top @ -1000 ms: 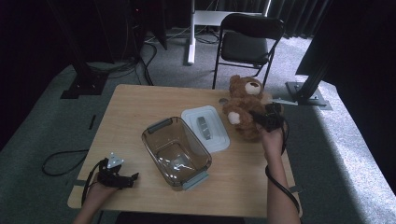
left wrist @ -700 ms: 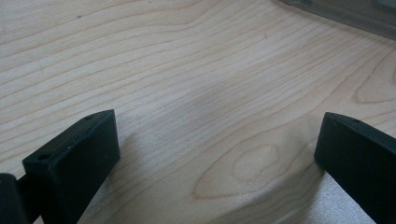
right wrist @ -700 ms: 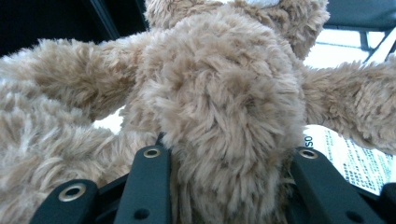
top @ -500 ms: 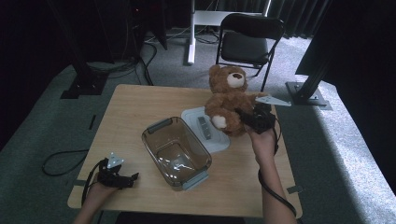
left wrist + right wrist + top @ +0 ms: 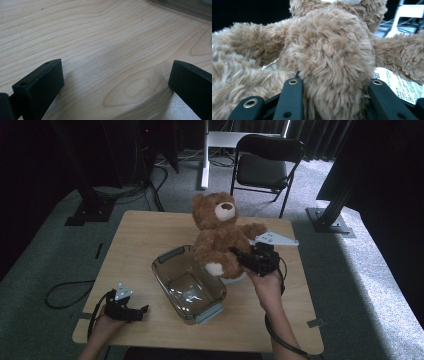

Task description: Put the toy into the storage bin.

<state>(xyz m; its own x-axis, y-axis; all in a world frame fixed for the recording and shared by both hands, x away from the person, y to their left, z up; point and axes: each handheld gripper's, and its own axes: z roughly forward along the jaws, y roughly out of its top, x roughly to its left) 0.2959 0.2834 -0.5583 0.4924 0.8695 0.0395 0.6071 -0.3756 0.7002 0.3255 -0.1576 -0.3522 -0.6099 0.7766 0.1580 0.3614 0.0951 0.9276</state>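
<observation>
**Teddy bear carried toward the glass dish**

At centre of the worktop (image 5: 150, 232), the right tongs (image 5: 239, 256) clamp the teddy bear (image 5: 220, 237) by its torso, keeping it upright just at two o'clock of the glass dish (image 5: 187, 282), probably its destination. Left tongs (image 5: 131, 310) rest wide and empty at seven o'clock.

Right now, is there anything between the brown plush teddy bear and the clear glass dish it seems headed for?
Nothing visible blocks it. The brown plush teddy bear is clamped in the right hand-held gripper just beside the clear glass baking dish, whose inside looks empty. The left hand-held gripper rests open on the light wooden table, off to the dish's other side.
</observation>
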